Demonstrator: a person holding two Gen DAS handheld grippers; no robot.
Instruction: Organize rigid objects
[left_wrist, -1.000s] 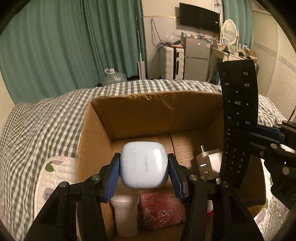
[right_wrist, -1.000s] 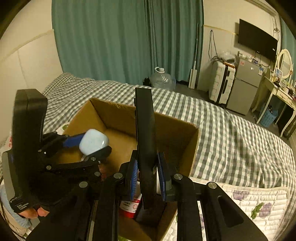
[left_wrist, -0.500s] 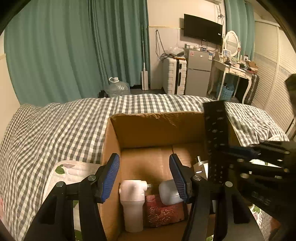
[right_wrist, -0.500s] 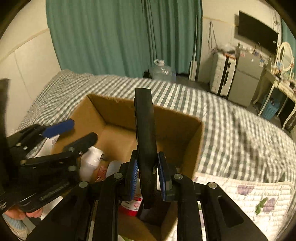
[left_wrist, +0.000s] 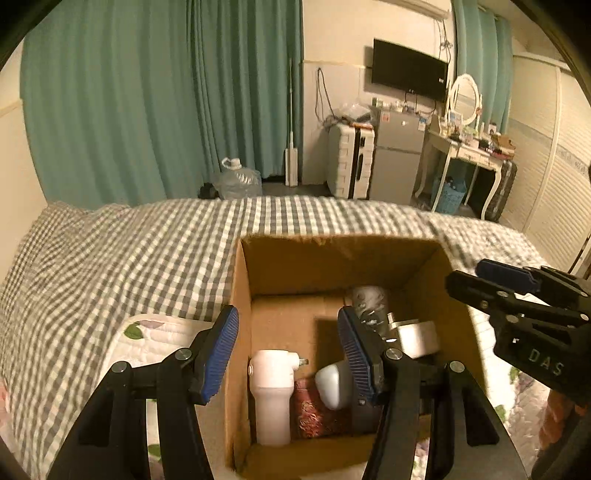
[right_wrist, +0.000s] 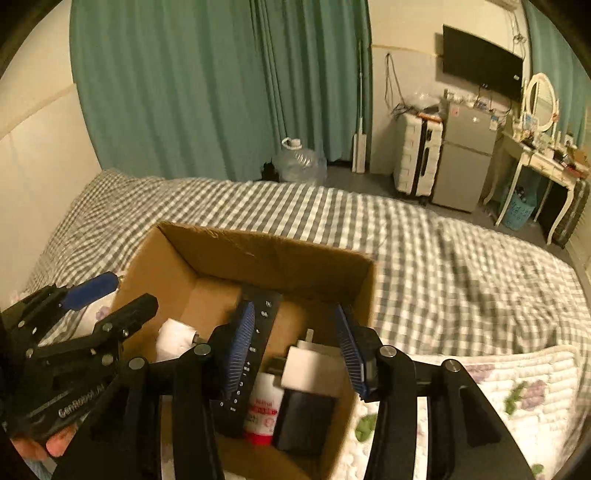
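I am holding my left gripper (left_wrist: 288, 352) and my right gripper (right_wrist: 295, 347) spread wide over the cardboard box (right_wrist: 258, 254) on the checked bed (right_wrist: 443, 258), gripping nothing. The black remote (right_wrist: 255, 343) is leaning inside the box, and the white earbud case (left_wrist: 330, 382) is lying beside the white bottle (left_wrist: 271, 395)

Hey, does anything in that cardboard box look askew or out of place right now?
Only the black remote: it leans tilted in the cardboard box, propped on other items instead of lying flat. Nothing looks spilled or damaged. Both the left gripper and right gripper are open.
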